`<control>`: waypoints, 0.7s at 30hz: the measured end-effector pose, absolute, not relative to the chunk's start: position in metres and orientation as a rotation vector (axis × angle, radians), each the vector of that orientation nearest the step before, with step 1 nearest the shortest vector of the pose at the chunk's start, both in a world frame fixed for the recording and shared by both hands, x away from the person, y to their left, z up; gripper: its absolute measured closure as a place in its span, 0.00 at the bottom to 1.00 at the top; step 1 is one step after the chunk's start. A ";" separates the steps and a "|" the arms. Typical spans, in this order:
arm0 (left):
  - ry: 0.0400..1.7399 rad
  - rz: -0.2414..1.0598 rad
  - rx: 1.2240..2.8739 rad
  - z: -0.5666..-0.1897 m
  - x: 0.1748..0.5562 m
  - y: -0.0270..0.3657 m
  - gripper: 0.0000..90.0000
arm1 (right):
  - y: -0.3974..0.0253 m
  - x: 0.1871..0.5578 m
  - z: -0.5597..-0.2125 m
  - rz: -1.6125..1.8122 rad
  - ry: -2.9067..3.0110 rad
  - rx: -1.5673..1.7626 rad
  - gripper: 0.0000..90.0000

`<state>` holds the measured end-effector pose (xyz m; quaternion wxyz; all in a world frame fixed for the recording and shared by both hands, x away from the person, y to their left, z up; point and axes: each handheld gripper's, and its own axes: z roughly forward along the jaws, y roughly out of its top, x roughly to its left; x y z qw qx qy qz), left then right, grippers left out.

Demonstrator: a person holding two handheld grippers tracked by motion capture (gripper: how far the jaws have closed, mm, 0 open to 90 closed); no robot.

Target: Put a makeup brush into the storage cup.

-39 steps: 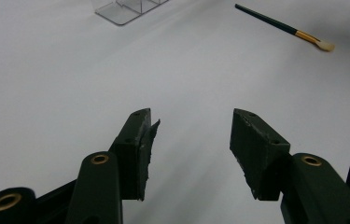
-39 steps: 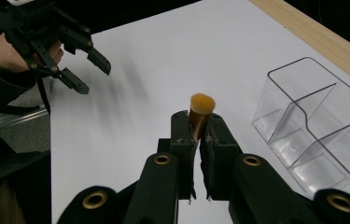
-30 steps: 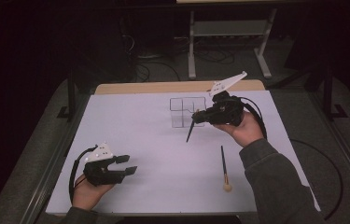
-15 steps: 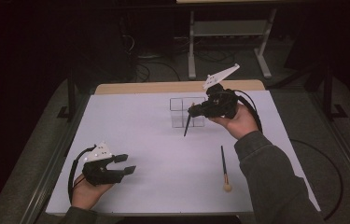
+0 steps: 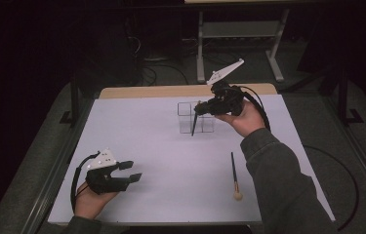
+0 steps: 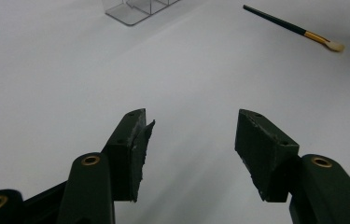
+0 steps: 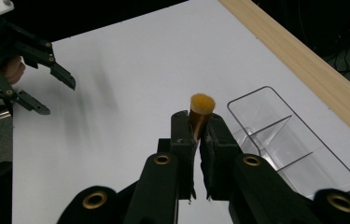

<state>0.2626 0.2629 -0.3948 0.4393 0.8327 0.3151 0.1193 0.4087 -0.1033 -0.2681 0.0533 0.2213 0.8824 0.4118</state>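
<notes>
Raised toward frame centre, right gripper [image 5: 201, 108] clamped one brush [image 5: 193, 124] beside the organizer [image 5: 186, 117]; second brush [image 5: 234, 174] remained; left gripper [image 5: 131, 171] gaped.

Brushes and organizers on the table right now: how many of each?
Brushes: 2, one clamped in the right gripper with orange bristles, one loose with a pale tip.
Clear divided organizer: 1.
Total: 3.

Dark-handled brush [image 5: 193, 123] hangs tilted beside the clear compartment box [image 5: 196, 117]
</notes>
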 end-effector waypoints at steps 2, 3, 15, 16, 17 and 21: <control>0.779 0.303 2.067 -0.395 0.263 0.263 0.48 | -0.103 0.410 -0.268 1.249 2.682 0.674 0.92; 0.778 0.303 2.067 -0.394 0.263 0.264 0.48 | -0.102 0.412 -0.266 1.248 2.683 0.689 0.92; 0.784 0.305 2.067 -0.395 0.264 0.265 0.46 | -0.091 0.428 -0.261 1.201 2.691 0.683 0.92; 0.783 0.306 2.067 -0.395 0.264 0.265 0.46 | -0.090 0.430 -0.261 1.202 2.687 0.695 0.92; 0.781 0.307 2.067 -0.395 0.264 0.265 0.46 | -0.089 0.431 -0.260 1.204 2.686 0.686 0.92; 0.778 0.310 2.072 -0.395 0.264 0.265 0.46 | -0.085 0.436 -0.258 1.203 2.685 0.693 0.92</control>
